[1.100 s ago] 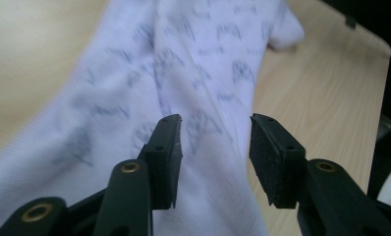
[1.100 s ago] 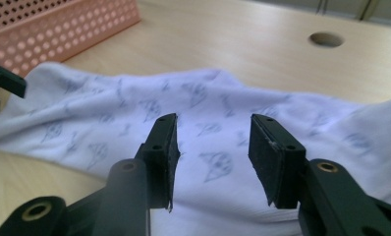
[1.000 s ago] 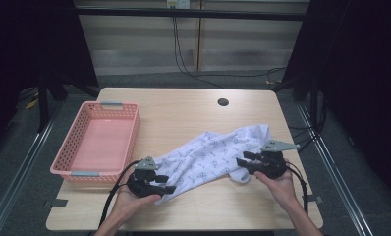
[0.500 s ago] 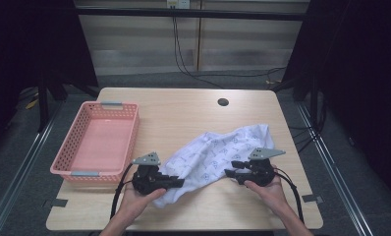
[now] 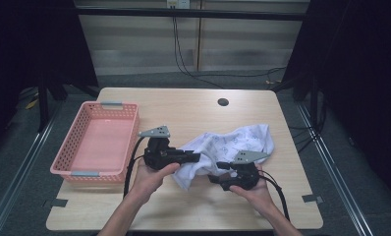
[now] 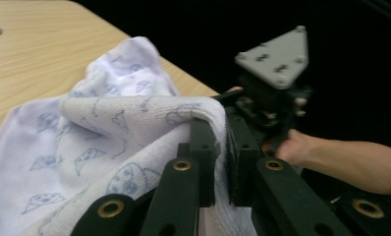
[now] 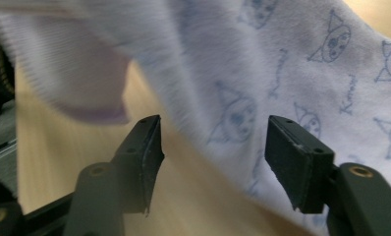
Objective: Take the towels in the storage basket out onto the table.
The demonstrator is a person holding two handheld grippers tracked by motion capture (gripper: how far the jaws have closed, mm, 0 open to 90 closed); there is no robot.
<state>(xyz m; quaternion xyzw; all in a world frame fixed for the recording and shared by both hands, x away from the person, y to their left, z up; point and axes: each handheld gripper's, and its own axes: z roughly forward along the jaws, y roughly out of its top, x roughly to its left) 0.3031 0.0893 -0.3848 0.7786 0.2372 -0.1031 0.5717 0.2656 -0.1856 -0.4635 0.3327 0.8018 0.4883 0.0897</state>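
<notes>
The left gripper (image 6: 218, 162) had its fingers (image 6: 202, 147) clamped on a fold of the towel (image 5: 223, 147). The right gripper (image 7: 213, 162) had its fingers (image 7: 294, 157) spread wide, holding nothing. Compared with one second before, both grippers had moved inward, and the towel had gone from a spread diagonal strip to a bunched heap at the near centre of the worktop (image 5: 183, 105). This suggested folding or gathering. The towel was soft white terry with a blue cartoon print. The pink slatted plastic basket (image 5: 75, 142), rectangular, stood left.
</notes>
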